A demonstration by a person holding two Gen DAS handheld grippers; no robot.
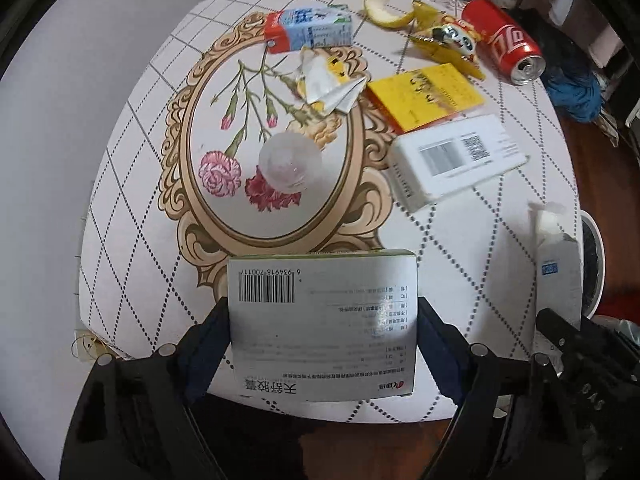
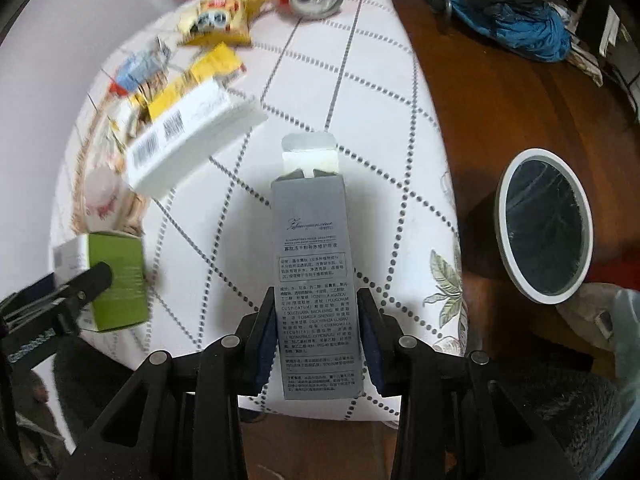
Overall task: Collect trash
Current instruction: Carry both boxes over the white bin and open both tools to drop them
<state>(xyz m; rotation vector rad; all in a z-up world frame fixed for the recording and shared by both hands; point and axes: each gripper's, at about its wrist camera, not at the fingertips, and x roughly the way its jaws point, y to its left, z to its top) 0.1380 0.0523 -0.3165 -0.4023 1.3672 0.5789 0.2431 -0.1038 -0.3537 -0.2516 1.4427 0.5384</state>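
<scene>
Both grippers are black plastic frames with round silver screws and dark-blue padded fingers.

both wrist views look down, close (shared: tablecloth)

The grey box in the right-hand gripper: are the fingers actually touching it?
Touching. The right wrist view shows both fingers pressed flat against the grey box sides, no gap.

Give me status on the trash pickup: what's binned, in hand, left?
Binned: cannot tell; the bin shows only a dark liner. In hand: left tongs shut on the green-and-white medicine box, right tongs shut on the grey carton, both over the table. Left: cola can, milk carton, peel, snack wrapper, crumpled paper, yellow box, white box, clear plastic cup.
</scene>
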